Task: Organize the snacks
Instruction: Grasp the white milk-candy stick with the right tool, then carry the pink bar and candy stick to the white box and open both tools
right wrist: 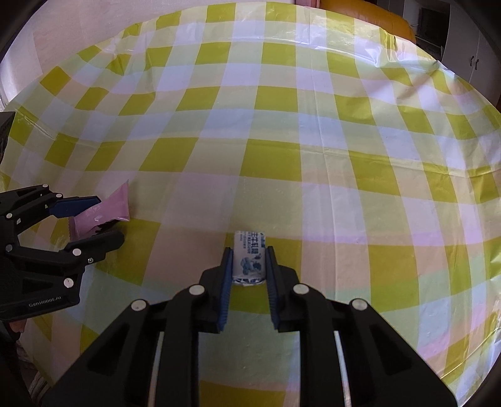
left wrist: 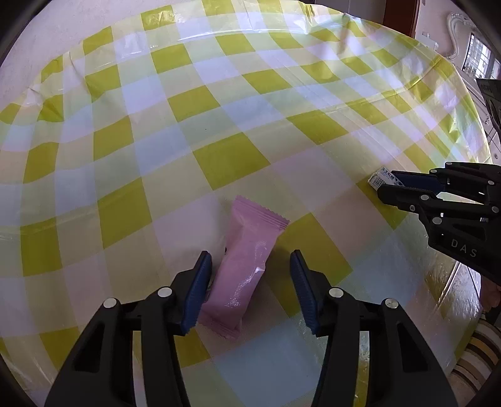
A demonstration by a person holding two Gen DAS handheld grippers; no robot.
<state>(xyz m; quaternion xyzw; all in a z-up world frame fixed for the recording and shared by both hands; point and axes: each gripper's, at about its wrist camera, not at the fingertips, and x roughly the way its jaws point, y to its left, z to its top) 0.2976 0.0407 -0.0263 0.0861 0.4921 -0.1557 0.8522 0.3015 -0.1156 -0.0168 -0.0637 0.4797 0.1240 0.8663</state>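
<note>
Left gripper (left wrist: 250, 288) body: matte black plastic, two forked link arms per side.
Left gripper fingers (left wrist: 197, 294): black, lined with ribbed dark-blue pads.
Left gripper fasteners: round silver pivot pins at the link joints.
Left gripper marking: white "GenRobot.AI" lettering on the housing, seen from the right wrist view.
Right gripper (right wrist: 249, 275) body: same black linkage, silver pins, blue ribbed pads.
Right gripper marking: pale "DAS" lettering on the housing.

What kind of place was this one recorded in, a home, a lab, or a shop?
Probably a home dining area. The table wears a yellow checked plastic tablecloth, an orange-brown chair back sits at the far edge, and a barred window and white cabinets line the background.
</note>
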